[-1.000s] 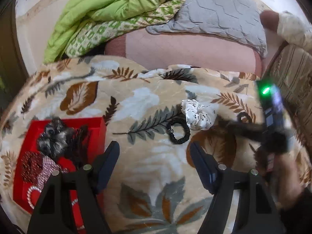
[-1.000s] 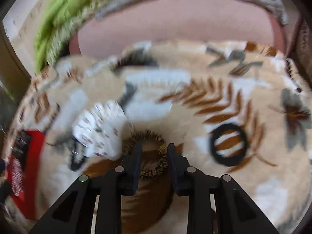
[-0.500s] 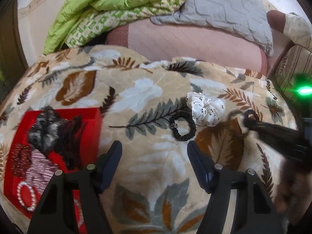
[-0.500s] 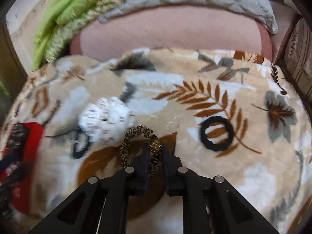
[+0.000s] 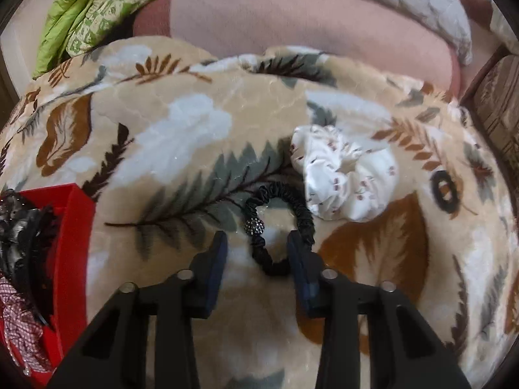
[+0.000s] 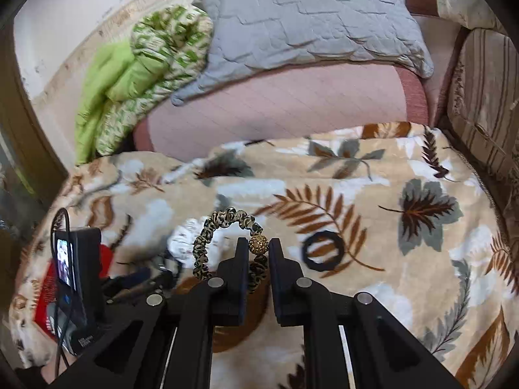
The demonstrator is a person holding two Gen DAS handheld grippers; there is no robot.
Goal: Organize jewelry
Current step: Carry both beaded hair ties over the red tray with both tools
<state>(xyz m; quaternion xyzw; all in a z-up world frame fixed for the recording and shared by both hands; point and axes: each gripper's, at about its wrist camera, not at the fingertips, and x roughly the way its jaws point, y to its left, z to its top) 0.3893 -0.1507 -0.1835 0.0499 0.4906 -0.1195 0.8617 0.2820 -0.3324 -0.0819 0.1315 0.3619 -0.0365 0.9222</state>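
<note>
Left wrist view shows our left claw (image 5: 256, 246) spread open around the black hair tie (image 5: 279, 223) lying on the leaf-print blanket (image 5: 181, 129), just beside the white scrunchie (image 5: 347, 181). Our right claw (image 6: 258, 250) is clamped on the leopard hair tie (image 6: 223, 236) at its gold bead (image 6: 258, 245), lifted. Both ties look light, soft and springy; we judge the band beside the bead the surest hold. The red box (image 5: 73, 253) sits left, with open blanket between.
</note>
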